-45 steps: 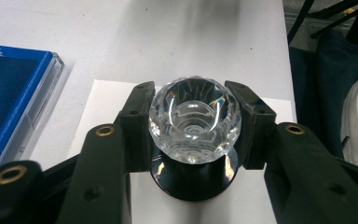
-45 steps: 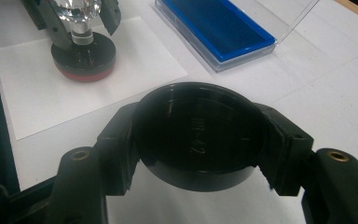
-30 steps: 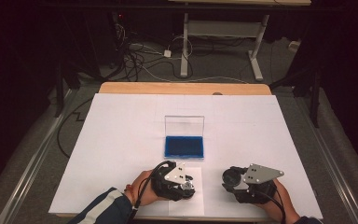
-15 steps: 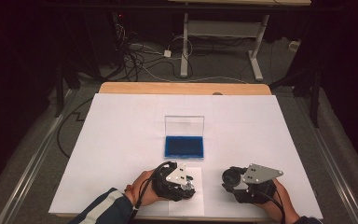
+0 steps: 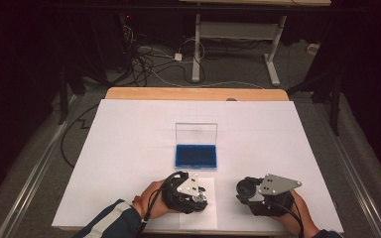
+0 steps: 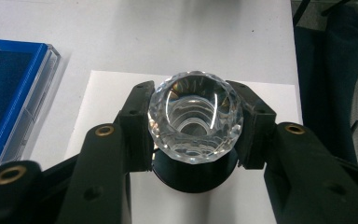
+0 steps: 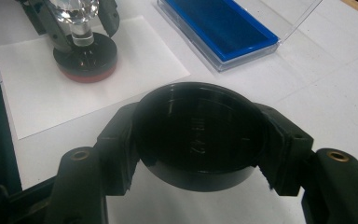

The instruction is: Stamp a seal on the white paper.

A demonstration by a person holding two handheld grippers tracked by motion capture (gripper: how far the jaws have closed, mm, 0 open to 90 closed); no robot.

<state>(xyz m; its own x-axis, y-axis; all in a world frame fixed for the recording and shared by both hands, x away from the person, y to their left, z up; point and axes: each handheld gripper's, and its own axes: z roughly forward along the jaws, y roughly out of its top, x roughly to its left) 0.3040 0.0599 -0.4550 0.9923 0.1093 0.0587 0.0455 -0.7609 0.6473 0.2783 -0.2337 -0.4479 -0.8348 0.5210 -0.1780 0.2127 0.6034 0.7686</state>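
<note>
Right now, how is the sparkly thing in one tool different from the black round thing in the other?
The crystal-handled stamp in the left tool is clear and faceted on top; the black round cap in the right tool is dark and plain. The stamp stands tall on the small paper sheet, red rim down; the cap is low and flat, with faint raised marks inside. Both are round, and each is gripped between two black jaws.

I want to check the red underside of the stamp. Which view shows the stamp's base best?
The right gripper view: the stamp stands side-on on the small paper sheet, showing its black base and red rim. The left gripper view looks down on its crystal knob, which hides most of the base. In the high view the left gripper covers it.
</note>
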